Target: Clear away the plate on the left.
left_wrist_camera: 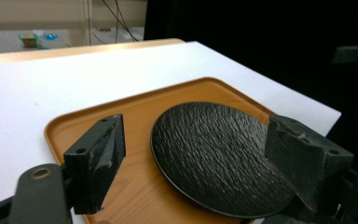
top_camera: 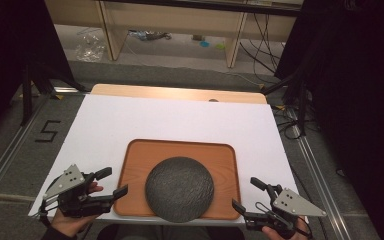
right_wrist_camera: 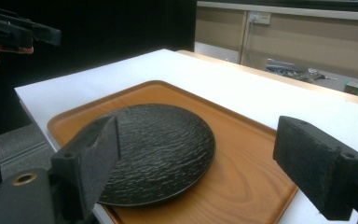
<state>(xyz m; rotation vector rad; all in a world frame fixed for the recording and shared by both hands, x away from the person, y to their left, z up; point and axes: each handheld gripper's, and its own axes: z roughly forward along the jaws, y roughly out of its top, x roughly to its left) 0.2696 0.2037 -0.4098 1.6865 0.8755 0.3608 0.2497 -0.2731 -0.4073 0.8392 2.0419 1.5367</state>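
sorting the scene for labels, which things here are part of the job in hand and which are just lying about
In the job: black plate, wooden tray, left gripper, right gripper, both open.
Lying about: plastic bag and cables on the floor beyond the table.

The plate [top_camera: 179, 189] is dark charcoal, almost black, with a rippled, slate-like texture. The tray [top_camera: 134, 170] is orange-brown with visible wood grain. The tabletop [top_camera: 130, 120] is white, its far edge seemingly pale wood. Both grippers' jaws are black.
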